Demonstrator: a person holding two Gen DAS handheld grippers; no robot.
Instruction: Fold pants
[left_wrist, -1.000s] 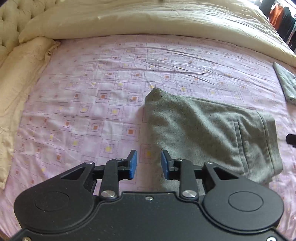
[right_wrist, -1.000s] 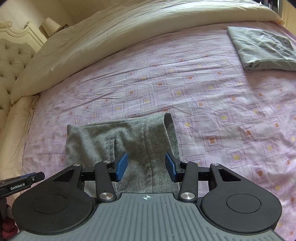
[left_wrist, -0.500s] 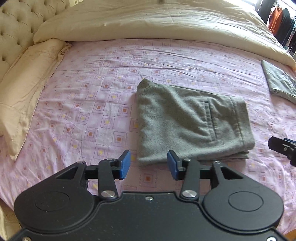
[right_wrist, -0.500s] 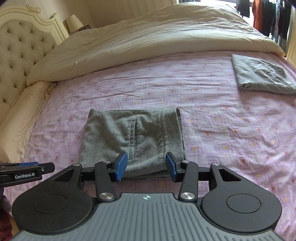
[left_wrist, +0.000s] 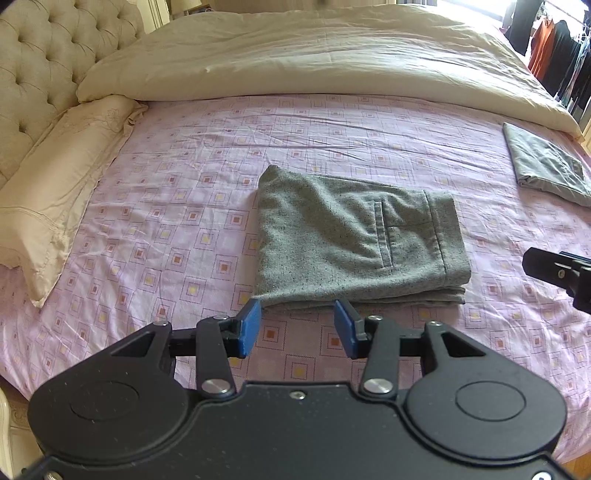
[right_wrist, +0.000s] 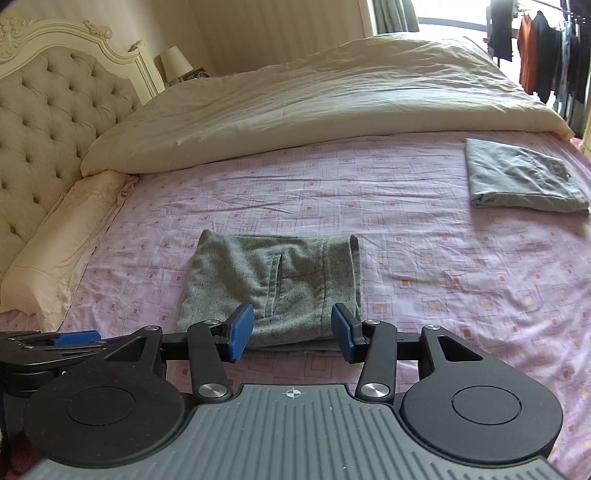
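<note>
Soft daylight from a blown-out window (right_wrist: 450, 14) at upper right, sharp focus, fisheye bending at edges

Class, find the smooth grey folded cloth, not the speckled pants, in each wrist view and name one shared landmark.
Left wrist: the smooth grey folded cloth lies at the far right edge, partly cut off.
Right wrist: the cloth lies upper right, fully visible.
Shared landmark: the cream duvet just behind it.

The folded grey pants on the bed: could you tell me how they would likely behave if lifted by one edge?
The folded grey pants would probably droop and unfold, since the stacked layers look loose. The knit looks thick, so likely grippy rather than slippery, and fairly weighty.
</note>
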